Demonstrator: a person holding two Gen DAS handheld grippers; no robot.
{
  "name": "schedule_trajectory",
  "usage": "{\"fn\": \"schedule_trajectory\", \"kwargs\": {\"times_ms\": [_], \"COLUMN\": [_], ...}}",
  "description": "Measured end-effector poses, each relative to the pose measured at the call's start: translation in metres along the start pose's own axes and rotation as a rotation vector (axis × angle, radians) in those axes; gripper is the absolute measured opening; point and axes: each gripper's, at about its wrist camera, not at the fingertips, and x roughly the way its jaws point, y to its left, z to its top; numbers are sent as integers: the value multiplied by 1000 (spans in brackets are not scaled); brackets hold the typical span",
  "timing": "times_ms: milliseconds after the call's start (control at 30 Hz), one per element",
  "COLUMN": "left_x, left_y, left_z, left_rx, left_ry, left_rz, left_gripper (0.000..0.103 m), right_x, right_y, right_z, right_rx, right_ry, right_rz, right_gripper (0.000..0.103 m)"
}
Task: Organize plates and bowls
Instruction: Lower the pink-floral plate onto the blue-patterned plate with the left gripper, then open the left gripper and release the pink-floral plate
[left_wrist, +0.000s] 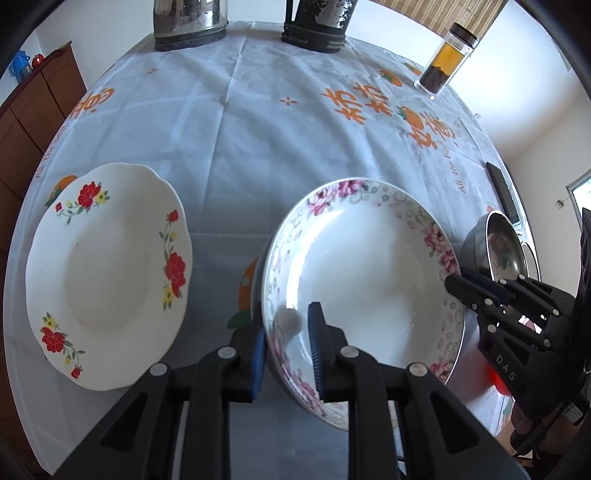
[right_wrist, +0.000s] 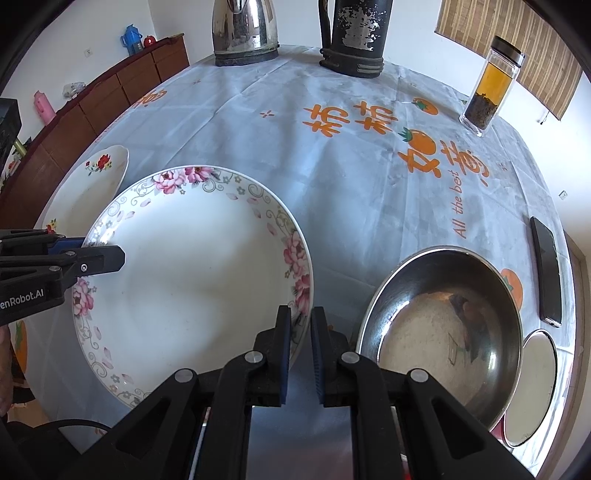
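Pink-flowered plate (right_wrist: 199, 273) pinched at opposite rims between left claw (left_wrist: 286, 354) and right claw (right_wrist: 299, 350); red-flowered plate (left_wrist: 107, 277) lying toward worktop's left edge, nearer left claw.

Bright daylight fills both views, with soft shadows on the tabletop (right_wrist: 288, 155). Glare whitens the wall behind the kettle (right_wrist: 244, 31). Fisheye bending curves the tabletop's edges; dark vignette rings the corners.
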Motion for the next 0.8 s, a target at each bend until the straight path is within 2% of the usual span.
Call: {"fn": "schedule_trajectory", "kwargs": {"times_ms": [367,467,700,733,767,800], "left_x": [-3,-4,-5,-6,-6,-6], "left_y": [2,2,-1,-4,-8,-11], "left_z": [-3,-4,-5,-6,-6,-7], "left_rx": [2,0,17,40,56,73], "left_ry": [2,-2,-7,-8,-9,-13], "left_rz": [-4,-4,13,32,47,64], "left_gripper": [18,24,25,27,34,46], "right_x": [0,0,-2,-3,-3,-4], "right_y": [0,0,-1,-1,-1,0], "right_z": [0,0,0,1,1,1], "right_rx": [-8,-9,0,-1,-3,-5], "right_ry": [-5,-10,-17,-20,-22,-23], "right_rz": [-5,-9,-8,-10,-14,-12], "right_gripper": [11,11,9,8,7,7]}}
